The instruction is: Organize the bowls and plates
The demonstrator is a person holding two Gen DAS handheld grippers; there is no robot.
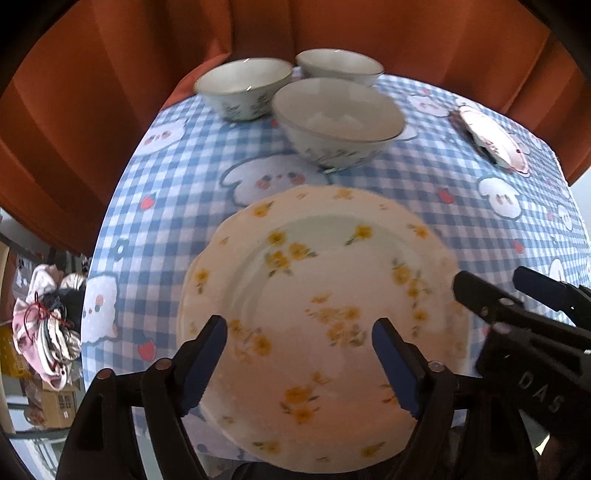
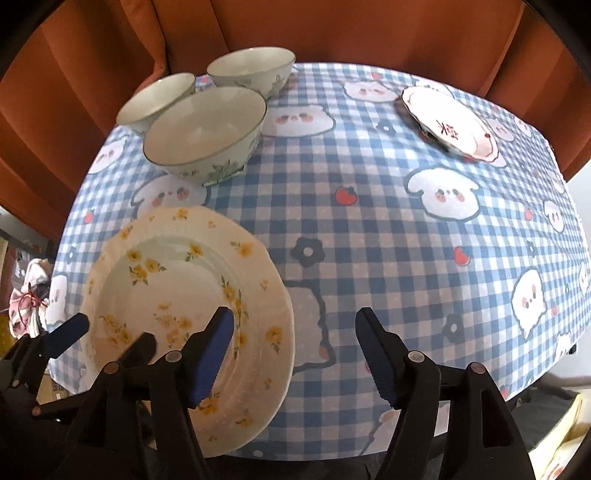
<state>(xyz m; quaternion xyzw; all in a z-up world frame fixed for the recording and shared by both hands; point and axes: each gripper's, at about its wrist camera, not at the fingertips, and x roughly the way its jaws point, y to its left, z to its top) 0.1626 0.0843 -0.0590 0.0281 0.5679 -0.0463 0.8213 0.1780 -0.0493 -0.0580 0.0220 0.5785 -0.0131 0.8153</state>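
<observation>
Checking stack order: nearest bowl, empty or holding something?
Empty. The nearest bowl sits upright on the tablecloth; its bare white interior shows in both wrist views, with only light reflections inside.

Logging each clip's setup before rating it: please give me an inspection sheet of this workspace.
Surface: round table under a blue checked tablecloth with cartoon prints.
Job's things: yellow-flower plate at the near edge; three bowls grouped at the far side, not stacked; small pink-rimmed plate far right.
Clutter: nothing seen on the table.
Grippers: left gripper open, over the flower plate; right gripper open, beside that plate's right edge; neither holds anything.
Cables: nothing seen.
Surroundings: orange curtain behind; bundled cloth and cardboard boxes on the floor, left.
</observation>
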